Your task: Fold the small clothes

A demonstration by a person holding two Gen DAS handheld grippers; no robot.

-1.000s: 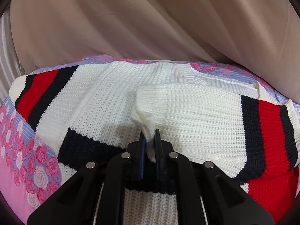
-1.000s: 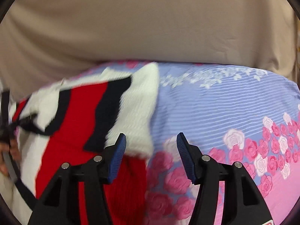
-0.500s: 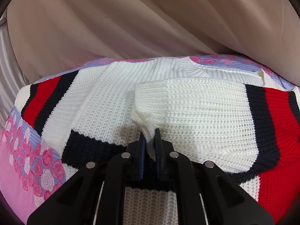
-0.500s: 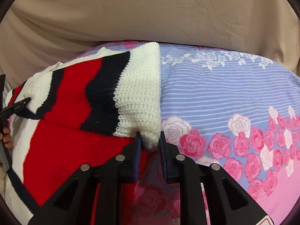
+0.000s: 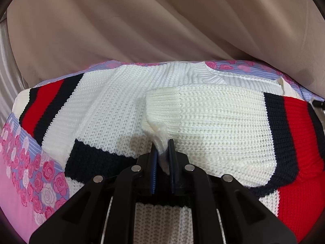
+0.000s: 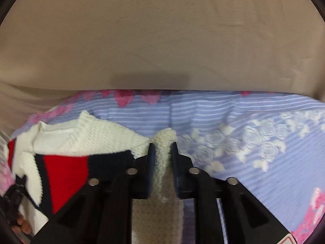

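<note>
Beige curtain (image 5: 142, 30) hanging in folds at the back, meeting the far edge of a bed sheet (image 6: 243, 118) printed with lilac stripes and pink roses. Spread on that sheet, a knit sweater (image 5: 126, 105) in white with navy and red bands, collar toward the curtain.

Seen from the left wrist: one striped sleeve lying out to the left, the other sleeve (image 5: 213, 122) folded across the chest, its white cuff end bunched into a small tuft. Left gripper (image 5: 162, 152) clenched on that tuft, white knit squeezed between the blue-padded fingers (image 5: 153, 162), low over the sweater's front near a navy band.

Seen from the right wrist: right gripper (image 6: 163, 152) having just closed, now pinching a strip of white ribbed knit (image 6: 162, 172) between its jaws, the strip running up past the fingertips and down toward the camera. Sweater's red and navy bands trailing off to the left of this gripper, slightly blurred, with bare striped sheet to its right. At the lower left edge of that view, part of the other black gripper and a few fingers of a hand (image 6: 22, 223), only partly in view.
</note>
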